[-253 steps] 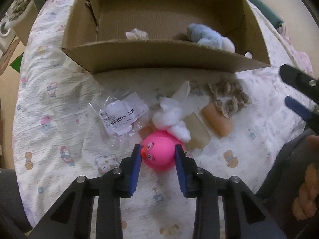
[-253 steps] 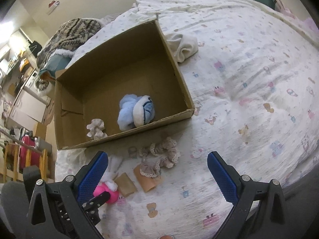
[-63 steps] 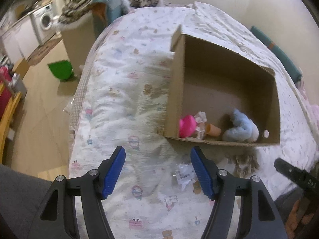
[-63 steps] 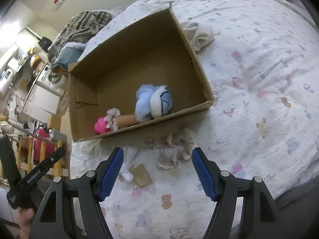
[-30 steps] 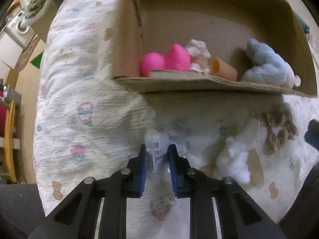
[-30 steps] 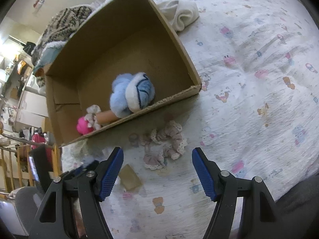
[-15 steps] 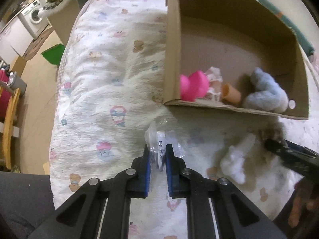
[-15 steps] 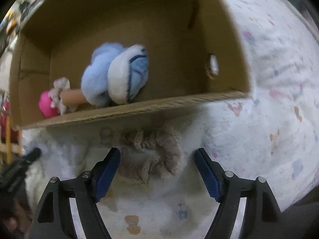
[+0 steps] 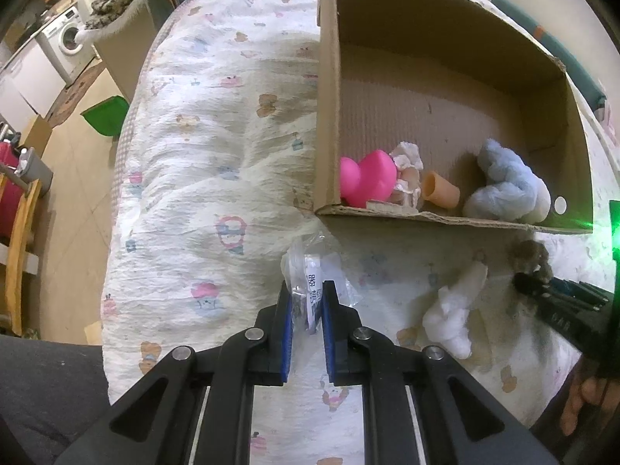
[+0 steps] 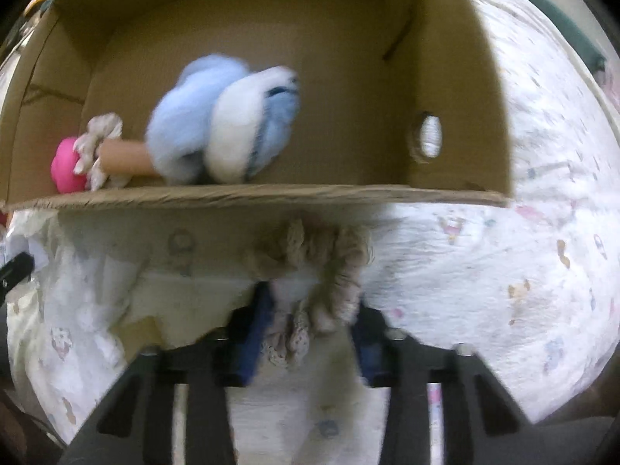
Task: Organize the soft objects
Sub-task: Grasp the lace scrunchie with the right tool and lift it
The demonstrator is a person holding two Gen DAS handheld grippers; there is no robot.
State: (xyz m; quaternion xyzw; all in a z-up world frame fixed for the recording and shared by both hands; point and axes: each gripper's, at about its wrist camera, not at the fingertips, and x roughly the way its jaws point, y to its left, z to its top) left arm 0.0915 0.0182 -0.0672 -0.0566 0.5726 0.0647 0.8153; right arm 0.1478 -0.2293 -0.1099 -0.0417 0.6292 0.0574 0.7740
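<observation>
My left gripper (image 9: 305,299) is shut on a clear plastic packet (image 9: 314,276) with a white label, held just above the bed in front of the cardboard box (image 9: 327,97). My right gripper (image 10: 310,310) is closed around a beige frilly scrunchie (image 10: 321,267) lying in front of the box wall (image 10: 271,193); the image is blurred. Inside the box lie a pink rubber toy (image 9: 368,180), a small frilly cloth (image 9: 407,159), an orange tube (image 9: 440,193) and a light blue plush (image 9: 503,190). A white fluffy toy (image 9: 451,312) lies on the bed.
The bed has a white printed quilt (image 9: 201,178). Its left edge drops to a wooden floor with a green bin (image 9: 104,116), a washing machine (image 9: 69,38) and a wooden chair (image 9: 19,240). A teal pillow (image 9: 542,31) lies behind the box.
My right gripper has moved down to the scrunchie and its fingers have closed in around it. My left gripper still holds the plastic packet and has lifted slightly.
</observation>
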